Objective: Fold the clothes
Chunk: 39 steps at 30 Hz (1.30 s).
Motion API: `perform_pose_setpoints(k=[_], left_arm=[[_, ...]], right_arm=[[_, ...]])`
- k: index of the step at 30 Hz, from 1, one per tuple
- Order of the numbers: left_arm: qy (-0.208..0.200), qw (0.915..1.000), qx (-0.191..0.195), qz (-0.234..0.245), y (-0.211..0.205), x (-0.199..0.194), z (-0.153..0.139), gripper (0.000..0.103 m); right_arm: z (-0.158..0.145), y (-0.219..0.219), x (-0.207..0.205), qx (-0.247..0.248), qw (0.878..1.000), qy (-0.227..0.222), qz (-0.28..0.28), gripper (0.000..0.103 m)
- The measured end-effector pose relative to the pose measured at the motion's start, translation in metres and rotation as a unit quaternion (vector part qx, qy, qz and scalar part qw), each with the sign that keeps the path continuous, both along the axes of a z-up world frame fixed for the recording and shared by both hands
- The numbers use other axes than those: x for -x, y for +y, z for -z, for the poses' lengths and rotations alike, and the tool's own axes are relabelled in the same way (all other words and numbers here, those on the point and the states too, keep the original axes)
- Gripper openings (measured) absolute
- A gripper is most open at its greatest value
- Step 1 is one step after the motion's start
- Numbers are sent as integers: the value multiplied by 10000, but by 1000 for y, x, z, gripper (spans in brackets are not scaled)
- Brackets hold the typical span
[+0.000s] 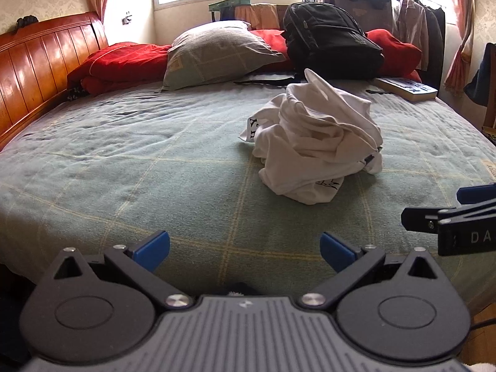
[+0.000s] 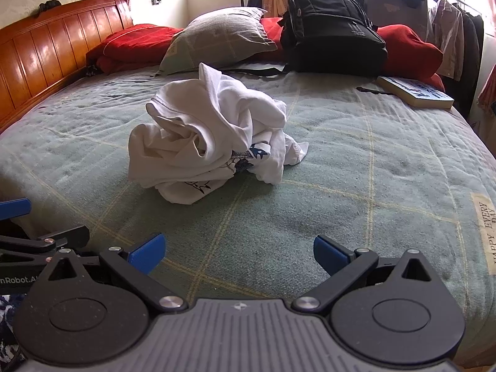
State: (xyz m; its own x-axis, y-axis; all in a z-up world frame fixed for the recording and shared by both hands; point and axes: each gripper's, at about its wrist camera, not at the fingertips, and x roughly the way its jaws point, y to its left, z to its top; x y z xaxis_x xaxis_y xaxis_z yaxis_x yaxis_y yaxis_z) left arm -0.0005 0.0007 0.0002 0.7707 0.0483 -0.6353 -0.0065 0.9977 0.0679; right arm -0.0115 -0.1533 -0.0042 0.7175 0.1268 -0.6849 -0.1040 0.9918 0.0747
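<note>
Nearest, the left gripper (image 1: 245,252) and the right gripper (image 2: 237,254) hover side by side over the near edge of the pale green checked bedspread (image 1: 139,170), both with blue-padded jaws spread wide and empty. Farther in, mid-bed, lies the crumpled white printed T-shirt (image 2: 204,142). Beyond it, at the far side, sit a grey-green pillow (image 2: 221,35), a black backpack (image 2: 331,40) and red bedding (image 2: 133,46).

Both wrist views look low across the bed (image 1: 124,161), sharing the crumpled shirt (image 2: 204,142).
</note>
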Motion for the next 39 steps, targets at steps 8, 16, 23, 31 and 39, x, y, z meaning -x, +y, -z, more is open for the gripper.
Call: perform_pose_setpoints(k=[8,16,23,31,39], left_arm=[[33,10000,-39,-56,-15,-1,3,102],[40,10000,18,7,-13,-1,4,102],[70,10000,48,42,-9,-2,5,102],[93,9999,62,40,-7,-2,6,102],[111,9999,83,50,-6,-3,7,102]], right_arm=[[-2,1,0,-8,10000,0,-29,103],[-3,2,0,-22,10000,-14,-94,103],[-2,3,-2,-17,9999,-1,-121,103],[-1,5,-2,-2,9999,3,-154,103],[-1,5,-1,5,9999,4,-162,103]])
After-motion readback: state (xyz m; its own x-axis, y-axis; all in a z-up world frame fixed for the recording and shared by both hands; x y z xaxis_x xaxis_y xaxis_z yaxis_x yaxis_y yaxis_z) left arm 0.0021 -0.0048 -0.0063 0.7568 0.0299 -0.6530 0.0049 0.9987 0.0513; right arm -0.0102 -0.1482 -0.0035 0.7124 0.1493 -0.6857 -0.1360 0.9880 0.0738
